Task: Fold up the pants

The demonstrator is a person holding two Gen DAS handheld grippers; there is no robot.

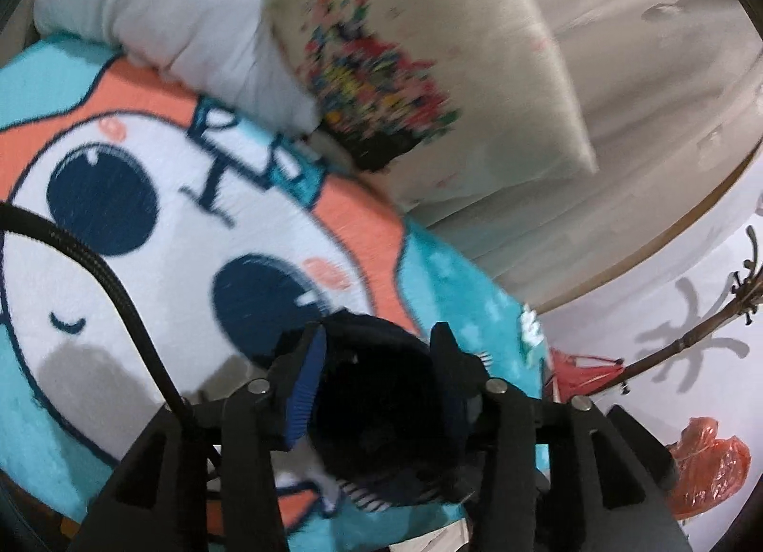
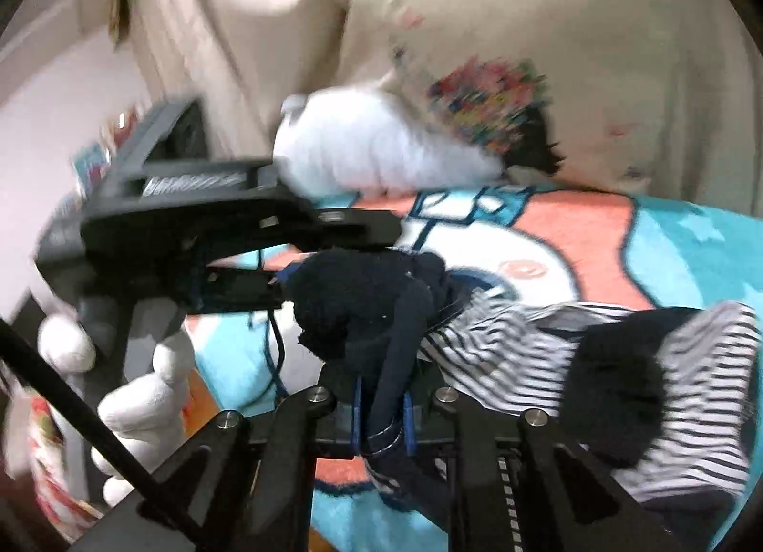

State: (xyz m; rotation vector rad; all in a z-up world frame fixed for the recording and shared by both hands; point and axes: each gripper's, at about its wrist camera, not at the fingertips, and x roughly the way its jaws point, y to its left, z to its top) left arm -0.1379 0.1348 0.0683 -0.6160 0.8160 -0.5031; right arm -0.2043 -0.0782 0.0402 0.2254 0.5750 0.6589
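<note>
In the left wrist view the left gripper (image 1: 376, 361) sits low in the centre of the frame, its fingers (image 1: 305, 385) set apart with a thick wad of the dark pants (image 1: 381, 418) bunched between them and pressing against both, so it is clamped on the cloth. Behind it a blanket (image 1: 167, 227) with a big cartoon face fills the left and middle of the frame. A white pillow (image 1: 162, 13) lies at the upper left, and a beige pillow (image 1: 429, 75) with a coloured print leans beside it, upper centre. At the lower right, orange plastic (image 1: 706, 471) lies on a pale floor. In the right wrist view the right gripper (image 2: 381, 409) is at the bottom centre, its blue-edged pads close together on a narrow dark strip of the pants (image 2: 362, 304), which swell into a dark lump just above it. The left gripper (image 2: 229, 237), held by a white-gloved hand (image 2: 143, 390), reaches in from the left and meets that lump. To the right a striped lining (image 2: 524, 351) trails across the blanket (image 2: 667, 256) toward the lower right.
</note>
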